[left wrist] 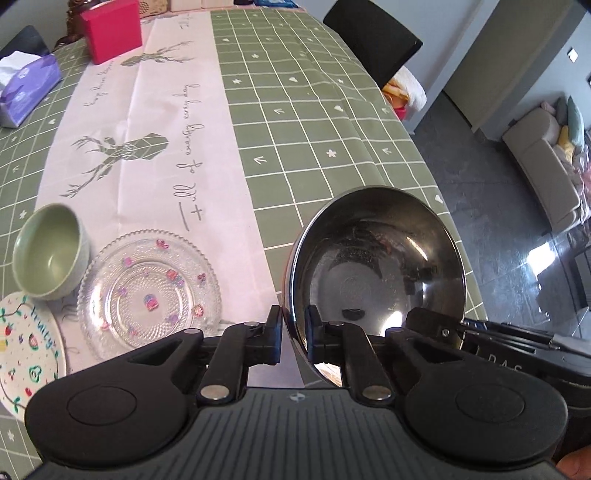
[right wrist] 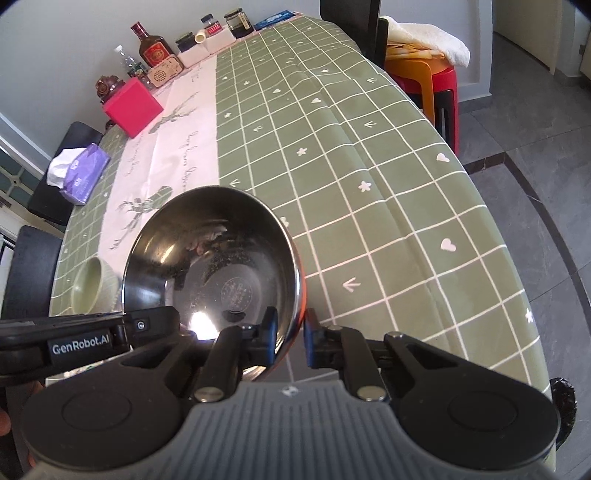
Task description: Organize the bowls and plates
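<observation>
Gripping the steel bowl [left wrist: 376, 266] with both claws, we are holding it tilted above the green checked surface [left wrist: 314, 122]. The left claw [left wrist: 293, 332] is clamping the bowl's near-left rim, one finger outside the wall and one inside. The right claw [right wrist: 290, 338] is pinching the opposite rim in the same manner, jaws narrow around the thin wall. On the surface to the left, the green bowl [left wrist: 50, 253] is sitting just beside the glass plate [left wrist: 149, 291], and the painted plate [left wrist: 26, 350] is lying at the near-left edge. A red box [left wrist: 112, 29] and a tissue pack [left wrist: 26, 88] are standing farther back.
</observation>
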{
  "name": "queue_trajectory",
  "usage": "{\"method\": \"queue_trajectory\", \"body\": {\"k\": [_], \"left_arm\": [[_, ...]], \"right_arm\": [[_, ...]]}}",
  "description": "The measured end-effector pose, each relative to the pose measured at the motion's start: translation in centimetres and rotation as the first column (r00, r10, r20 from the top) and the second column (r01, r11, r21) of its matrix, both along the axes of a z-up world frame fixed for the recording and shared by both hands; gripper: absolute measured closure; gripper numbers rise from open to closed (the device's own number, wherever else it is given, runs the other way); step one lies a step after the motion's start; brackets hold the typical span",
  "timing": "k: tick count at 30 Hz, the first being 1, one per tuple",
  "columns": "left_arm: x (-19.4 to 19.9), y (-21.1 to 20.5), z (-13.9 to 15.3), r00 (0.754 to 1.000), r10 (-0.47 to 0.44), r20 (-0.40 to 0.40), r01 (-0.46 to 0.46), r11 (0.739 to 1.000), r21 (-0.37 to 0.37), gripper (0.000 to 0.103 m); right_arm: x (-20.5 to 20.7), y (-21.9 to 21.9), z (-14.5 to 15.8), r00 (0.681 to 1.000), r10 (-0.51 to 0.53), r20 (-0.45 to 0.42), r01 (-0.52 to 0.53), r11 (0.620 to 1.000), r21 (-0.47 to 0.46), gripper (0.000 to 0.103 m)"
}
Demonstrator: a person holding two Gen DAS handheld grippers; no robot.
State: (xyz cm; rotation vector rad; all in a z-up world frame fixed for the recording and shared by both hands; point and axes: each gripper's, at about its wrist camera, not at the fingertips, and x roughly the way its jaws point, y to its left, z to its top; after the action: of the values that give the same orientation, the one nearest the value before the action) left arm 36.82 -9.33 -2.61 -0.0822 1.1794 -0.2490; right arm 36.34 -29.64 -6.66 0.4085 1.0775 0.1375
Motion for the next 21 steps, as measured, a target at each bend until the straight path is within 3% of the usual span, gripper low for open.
{"method": "queue_trajectory", "body": {"k": [12,21], "left_arm": [[-5.8,1.1,2.3,1.000,-0.025,0.012,0.025,1.000,0.016,0.090],[-9.4,-0.1,2.1,0.997,-0.074,-0.031,0.074,0.997,0.007,0.090]], "right_arm": [[-6.3,1.0,2.3,0.999,0.010,0.051,-0.012,1.000,0.025,0.089],[-10.7,0.0,2.9,1.000,0.025,0.018,-0.025,1.000,-0.003,0.089]]}}
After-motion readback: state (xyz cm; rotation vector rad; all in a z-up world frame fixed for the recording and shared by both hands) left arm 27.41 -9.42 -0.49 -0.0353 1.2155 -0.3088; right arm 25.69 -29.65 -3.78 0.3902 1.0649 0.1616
